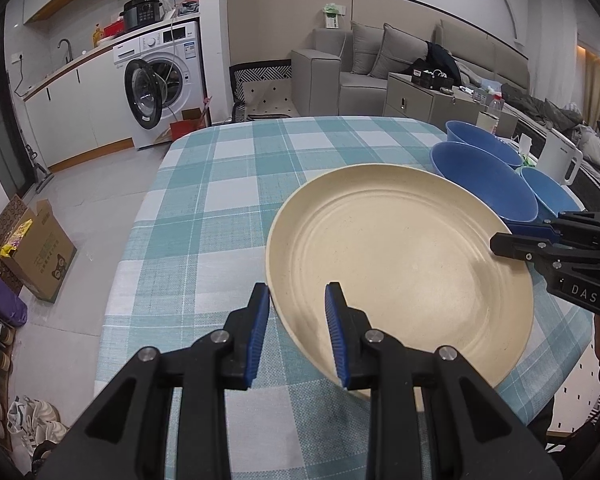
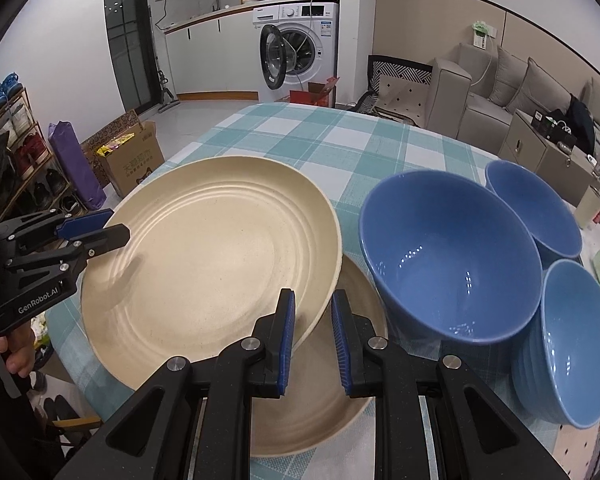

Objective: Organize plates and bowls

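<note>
The left gripper (image 1: 297, 294) clamps the cream plate (image 1: 400, 256) by its near rim; the right gripper (image 2: 313, 308) pinches the opposite rim, fingers nearly closed. The plate hangs tilted above a second plate (image 2: 328, 408) on the bench (image 1: 204, 200). It looks light, stiff, smooth, best held at the rims; round, no long axis, face up. Blue bowls (image 2: 452, 256) sit right of the fingers.

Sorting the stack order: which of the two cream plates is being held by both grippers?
The upper cream plate, tilted above the table: its rim sits between the fingers of each gripper. The lower cream plate lies flat beneath it, ungripped.

both grippers, left (image 1: 296, 296) and right (image 2: 313, 304), angle downward, fingers clamped narrow.
</note>
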